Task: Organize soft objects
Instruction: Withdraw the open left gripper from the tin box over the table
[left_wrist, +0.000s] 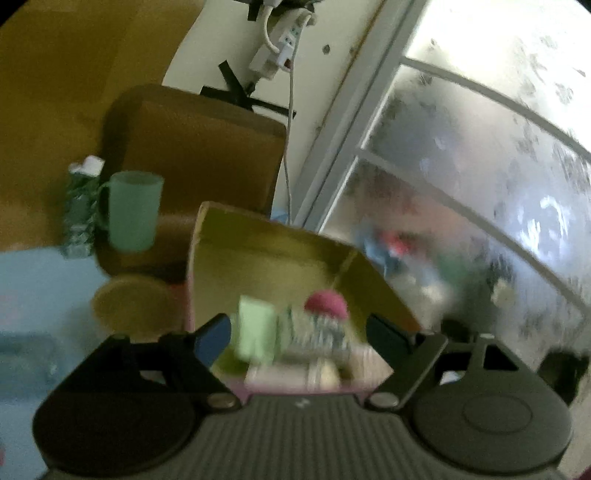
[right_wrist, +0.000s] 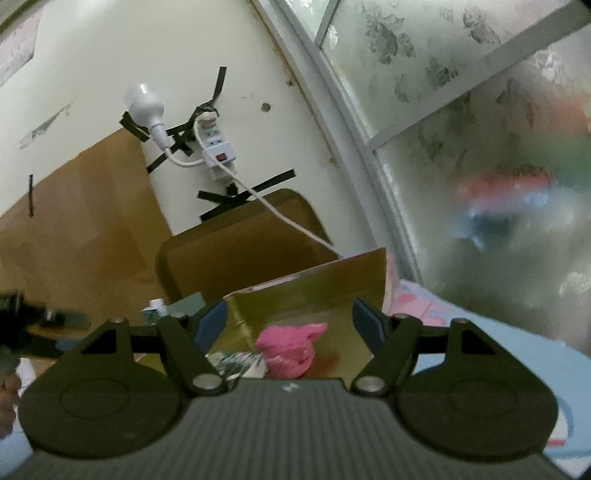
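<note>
An open cardboard box (left_wrist: 258, 254) stands ahead of my left gripper (left_wrist: 299, 332), which is open and empty just above its near edge. Inside lie a light green soft block (left_wrist: 255, 332), a patterned soft item (left_wrist: 317, 332) and a pink soft piece (left_wrist: 327, 302). In the right wrist view the same box (right_wrist: 314, 291) holds a pink soft toy (right_wrist: 290, 349) and the patterned item (right_wrist: 236, 363). My right gripper (right_wrist: 290, 321) is open and empty, just in front of the pink toy.
A green mug (left_wrist: 135, 210) and a plastic bottle (left_wrist: 79, 210) stand left of the box, with a round yellow lid (left_wrist: 131, 304) nearby. A brown chair back (left_wrist: 199, 147) stands behind. A frosted window (left_wrist: 461, 166) is on the right. A power strip (right_wrist: 216, 147) hangs on the wall.
</note>
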